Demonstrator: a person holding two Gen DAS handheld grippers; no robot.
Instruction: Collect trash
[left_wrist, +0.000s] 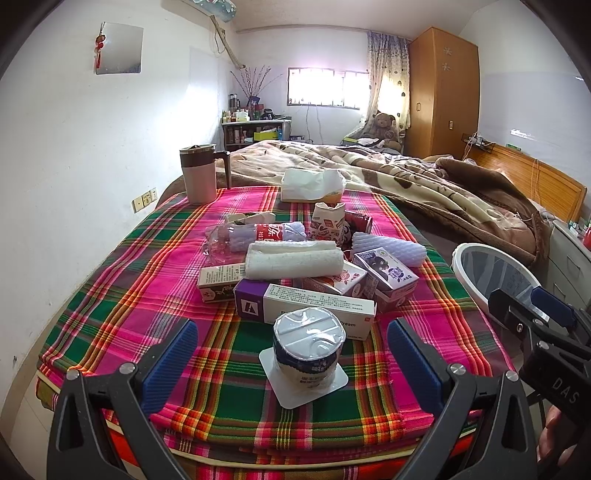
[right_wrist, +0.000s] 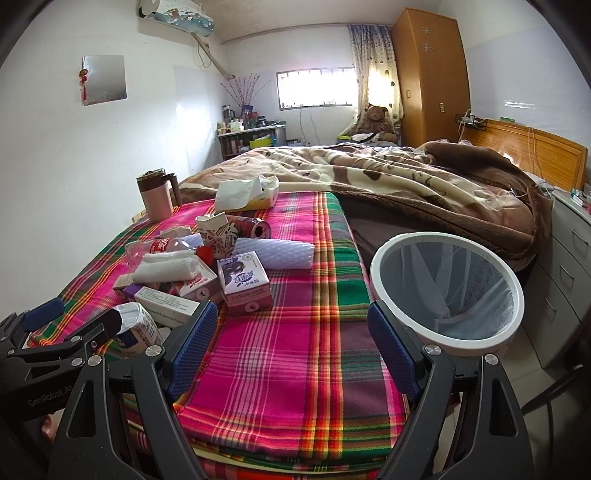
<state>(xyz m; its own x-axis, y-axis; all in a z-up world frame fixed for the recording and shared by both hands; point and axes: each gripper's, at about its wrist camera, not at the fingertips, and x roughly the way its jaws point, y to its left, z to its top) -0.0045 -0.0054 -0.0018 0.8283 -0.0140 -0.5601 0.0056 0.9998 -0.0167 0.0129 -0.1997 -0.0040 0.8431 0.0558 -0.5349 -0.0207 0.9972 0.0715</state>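
Observation:
An upturned yogurt cup (left_wrist: 308, 354) with a foil lid stands on the plaid cloth (left_wrist: 147, 314), between the fingers of my open left gripper (left_wrist: 291, 365); the pads do not touch it. Behind it is a pile of trash: a cream box (left_wrist: 317, 306), milk cartons (left_wrist: 388, 275), a rolled white towel (left_wrist: 295, 260), a crushed plastic bottle (left_wrist: 243, 236), foam netting (left_wrist: 391, 249) and a paper cup (left_wrist: 328, 221). My right gripper (right_wrist: 293, 350) is open over bare cloth, holding nothing. A white bin (right_wrist: 480, 341) with a liner stands just to its right.
A lidded mug (left_wrist: 201, 173) and a tissue pack (left_wrist: 310, 184) stand at the far end of the cloth. A brown blanket (right_wrist: 406, 177) covers the bed beyond. A drawer unit (right_wrist: 569, 266) is to the right of the bin.

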